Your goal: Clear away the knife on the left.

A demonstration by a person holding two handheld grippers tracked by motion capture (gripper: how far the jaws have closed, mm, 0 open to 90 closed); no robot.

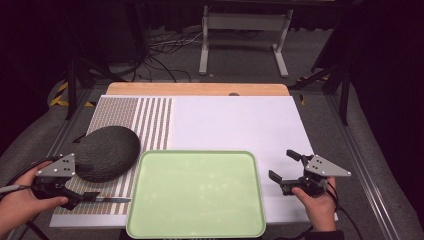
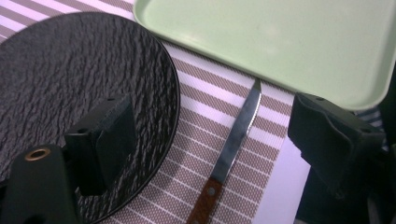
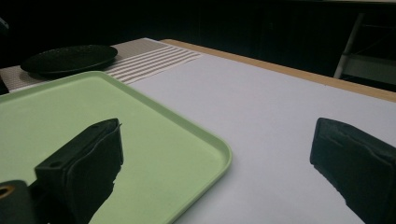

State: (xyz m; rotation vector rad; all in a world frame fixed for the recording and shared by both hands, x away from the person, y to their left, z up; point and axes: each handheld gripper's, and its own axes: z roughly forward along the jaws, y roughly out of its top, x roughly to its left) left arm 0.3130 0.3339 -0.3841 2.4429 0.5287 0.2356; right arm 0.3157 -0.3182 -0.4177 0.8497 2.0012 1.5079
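A knife [image 2: 239, 130] with a wooden handle [image 2: 206, 205] lies on the striped mat, its tip near the edge of the green tray [image 2: 280, 42]. My left gripper [image 2: 217, 142] hovers over it, jaws wide apart on either side of the blade and not touching it. One jaw hangs above the black textured plate [image 2: 70, 74]. In the high view the left gripper [image 1: 80, 196] is at the table's front left, over the knife [image 1: 111, 199]. My right gripper [image 1: 283, 165] stands open and holds nothing, right of the tray [image 1: 196, 194].
The striped mat [image 1: 150, 120] covers the left part of the white table top [image 1: 235, 125], with the black plate [image 1: 106, 152] on it. The tray's corner [image 3: 205, 144] lies between the right gripper's [image 3: 222, 163] jaws. A wooden edge [image 1: 197, 89] runs along the far side.
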